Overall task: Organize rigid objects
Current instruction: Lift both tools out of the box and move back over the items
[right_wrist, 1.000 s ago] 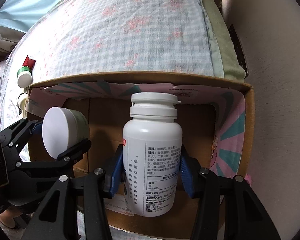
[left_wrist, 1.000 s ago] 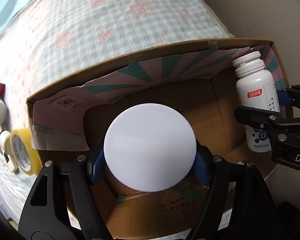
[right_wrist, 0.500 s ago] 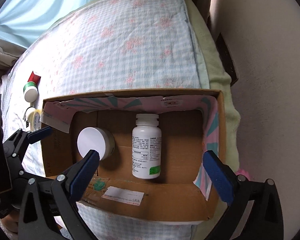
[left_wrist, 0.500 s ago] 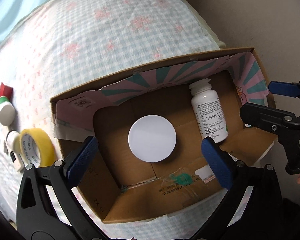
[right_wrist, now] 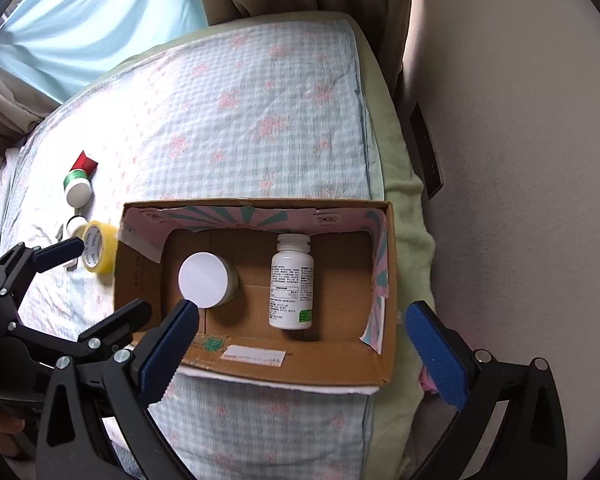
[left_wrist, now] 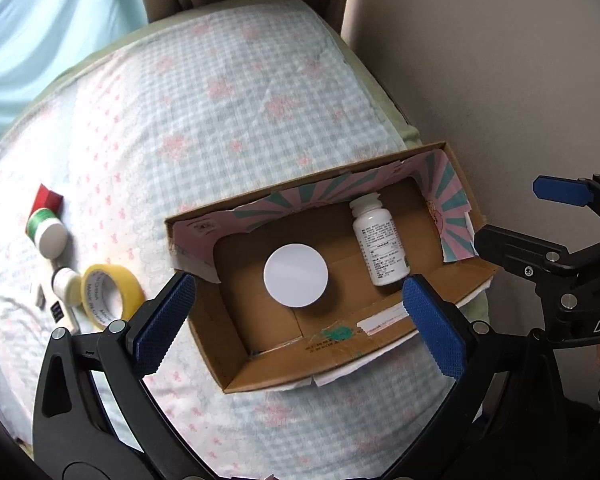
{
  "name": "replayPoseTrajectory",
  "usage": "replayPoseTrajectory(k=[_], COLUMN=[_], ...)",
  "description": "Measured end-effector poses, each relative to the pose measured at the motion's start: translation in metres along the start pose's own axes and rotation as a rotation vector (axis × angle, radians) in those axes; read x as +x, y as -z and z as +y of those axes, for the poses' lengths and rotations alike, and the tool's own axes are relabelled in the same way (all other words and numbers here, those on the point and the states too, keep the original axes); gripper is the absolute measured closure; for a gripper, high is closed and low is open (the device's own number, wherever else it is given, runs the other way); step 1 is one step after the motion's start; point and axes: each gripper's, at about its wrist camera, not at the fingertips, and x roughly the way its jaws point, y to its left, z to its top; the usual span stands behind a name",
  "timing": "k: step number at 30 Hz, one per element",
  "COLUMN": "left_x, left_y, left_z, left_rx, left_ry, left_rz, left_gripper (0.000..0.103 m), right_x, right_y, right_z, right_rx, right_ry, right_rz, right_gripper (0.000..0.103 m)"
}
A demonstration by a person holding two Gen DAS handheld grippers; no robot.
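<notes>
An open cardboard box (left_wrist: 400,336) (right_wrist: 300,372) lies on the bed. Inside it a round jar with a white lid (left_wrist: 296,274) (right_wrist: 204,280) stands at the left, and a white pill bottle (left_wrist: 380,246) (right_wrist: 292,284) lies on its side at the right. My left gripper (left_wrist: 300,318) is open and empty, raised above the box's near edge. My right gripper (right_wrist: 300,342) is open and empty, also raised above the box; it shows at the right of the left wrist view (left_wrist: 540,220).
On the checked bedspread left of the box lie a yellow tape roll (left_wrist: 110,296) (right_wrist: 96,252), a small white bottle (left_wrist: 66,284), a green-and-white spool (left_wrist: 48,232) (right_wrist: 77,188) and a red piece (left_wrist: 48,198). A wall (right_wrist: 520,160) runs along the right; curtains hang behind.
Both grippers opened, releasing the jar and the pill bottle into the box, then pulled back and up; the box now looks smaller in both views.
</notes>
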Motion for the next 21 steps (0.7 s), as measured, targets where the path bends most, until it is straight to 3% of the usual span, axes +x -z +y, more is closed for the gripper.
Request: replayPoseTrajectory(k=[6,11,21], left_x=[-0.062,-0.106,-0.163], left_y=[0.02,0.05,0.119], left_z=[0.03,0.073,0.185], left_rx=[-0.068,-0.122,-0.331], left_ry=[0.006,-0.053,-0.157], left_rz=[-0.056,-0.104,-0.168], left_gripper=[0.0,0.0,0.0], right_x=[-0.048,-0.083,-0.101], right_y=[-0.002,-0.01,-0.017], right_z=[0.022,0.052,0.151], right_rx=[-0.084,-0.135,-0.296], right_ry=[0.022,-0.021,-0.096], right_rz=[-0.065,-0.133,-0.19], right_gripper=[0.0,0.0,0.0])
